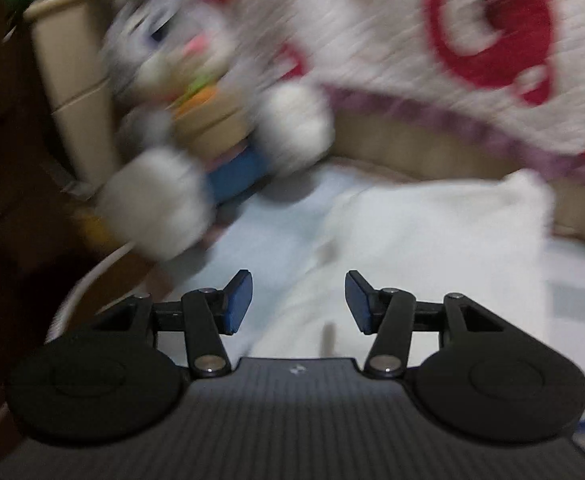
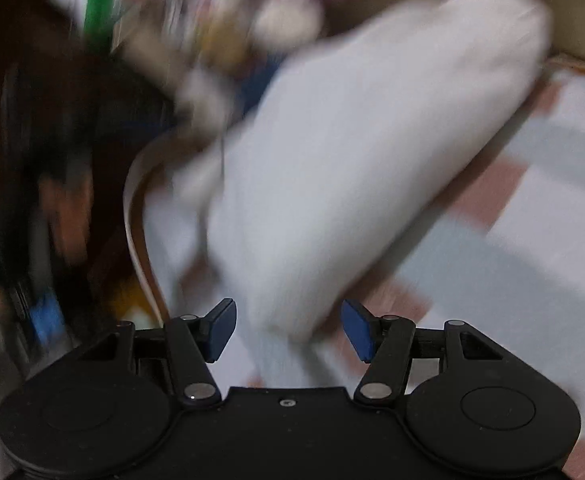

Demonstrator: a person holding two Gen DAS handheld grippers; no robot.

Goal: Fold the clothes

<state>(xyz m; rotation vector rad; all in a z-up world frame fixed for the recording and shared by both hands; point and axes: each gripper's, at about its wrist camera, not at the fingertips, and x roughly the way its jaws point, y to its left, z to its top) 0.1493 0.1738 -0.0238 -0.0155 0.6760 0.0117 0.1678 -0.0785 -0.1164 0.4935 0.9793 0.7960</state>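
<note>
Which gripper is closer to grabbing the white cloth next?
Probably the right gripper: the white cloth has its near end just ahead of the open jaws. The left gripper is open too, but the cloth lies further ahead. Both views are blurred.

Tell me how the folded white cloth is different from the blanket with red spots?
The folded white cloth is plain; the blanket with red spots has red patterns. The cloth lies folded in a neat block; the blanket spreads loosely behind it. Both are soft fabric lying on the bed.
</note>
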